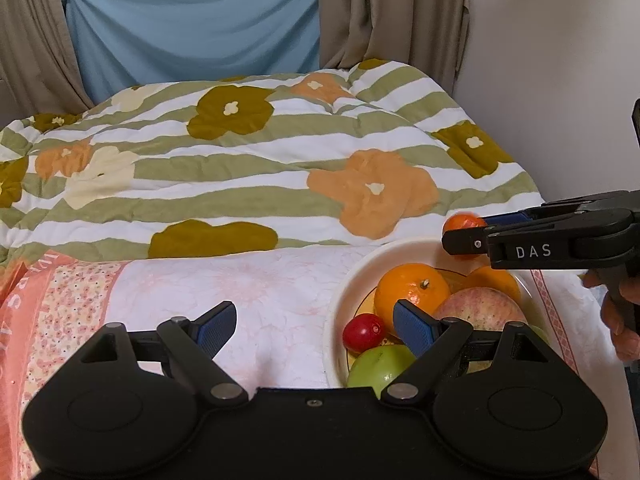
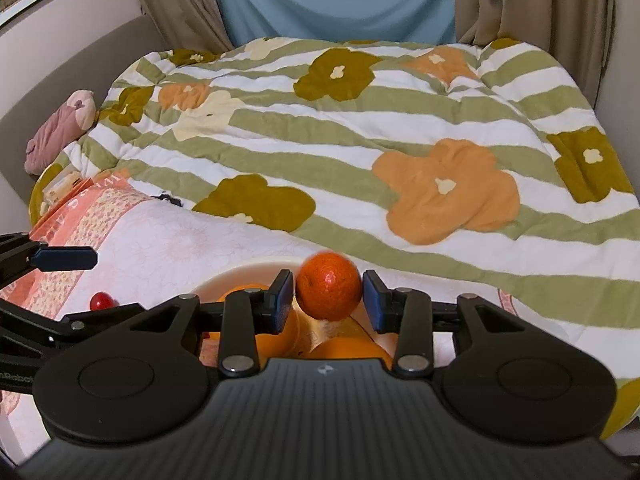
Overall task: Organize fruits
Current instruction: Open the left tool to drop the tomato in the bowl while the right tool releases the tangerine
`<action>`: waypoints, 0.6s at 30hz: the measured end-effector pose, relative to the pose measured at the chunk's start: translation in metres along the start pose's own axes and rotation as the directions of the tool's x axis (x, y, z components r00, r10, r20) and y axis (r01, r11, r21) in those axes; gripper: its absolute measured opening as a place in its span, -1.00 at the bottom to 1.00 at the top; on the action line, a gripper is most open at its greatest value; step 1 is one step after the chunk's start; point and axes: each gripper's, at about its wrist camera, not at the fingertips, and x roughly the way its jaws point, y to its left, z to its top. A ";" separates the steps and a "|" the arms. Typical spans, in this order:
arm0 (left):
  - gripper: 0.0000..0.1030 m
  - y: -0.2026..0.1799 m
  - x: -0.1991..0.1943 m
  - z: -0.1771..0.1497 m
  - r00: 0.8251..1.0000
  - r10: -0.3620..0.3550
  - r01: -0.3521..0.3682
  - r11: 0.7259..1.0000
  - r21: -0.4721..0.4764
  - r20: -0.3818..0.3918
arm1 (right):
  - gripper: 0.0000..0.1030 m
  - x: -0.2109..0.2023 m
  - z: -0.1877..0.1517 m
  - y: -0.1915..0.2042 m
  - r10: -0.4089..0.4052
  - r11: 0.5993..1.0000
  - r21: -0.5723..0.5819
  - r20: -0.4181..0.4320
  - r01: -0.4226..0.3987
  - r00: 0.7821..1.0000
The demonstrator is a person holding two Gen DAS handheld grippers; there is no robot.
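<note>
Left gripper: matte black, blue ribbed pads, silver pivot screws. Right gripper: same build, ridged black housing, white "DAS" lettering on side.

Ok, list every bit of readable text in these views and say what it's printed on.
"DAS": white letters on the side of the right gripper.
"nRobot", cut off by the frame edge: on the left gripper, seen from the right wrist.
Large letters on the pink cloth's orange border: too distorted to read.

A small orange tangerine sits low in the middle of the right wrist view, over the white bowl. In the bowl, at lower right of the left wrist view, lie an orange, a pinkish apple, a red cherry tomato and a green apple.
</note>
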 end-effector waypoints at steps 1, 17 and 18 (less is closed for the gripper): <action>0.72 0.000 0.000 0.000 1.000 0.001 -0.001 1.000 0.001 0.000 | 0.48 -0.001 0.000 0.000 0.001 1.000 0.005 0.005 -0.001 1.000; 0.72 -0.003 -0.033 0.002 0.998 0.021 -0.023 0.999 0.034 0.060 | 1.00 -0.054 -0.002 -0.002 -0.073 0.992 0.110 0.091 0.063 0.993; 0.72 -0.003 -0.037 0.003 0.998 0.021 -0.023 0.999 0.035 0.066 | 1.00 -0.060 -0.002 0.000 -0.080 0.991 0.110 0.096 0.070 0.992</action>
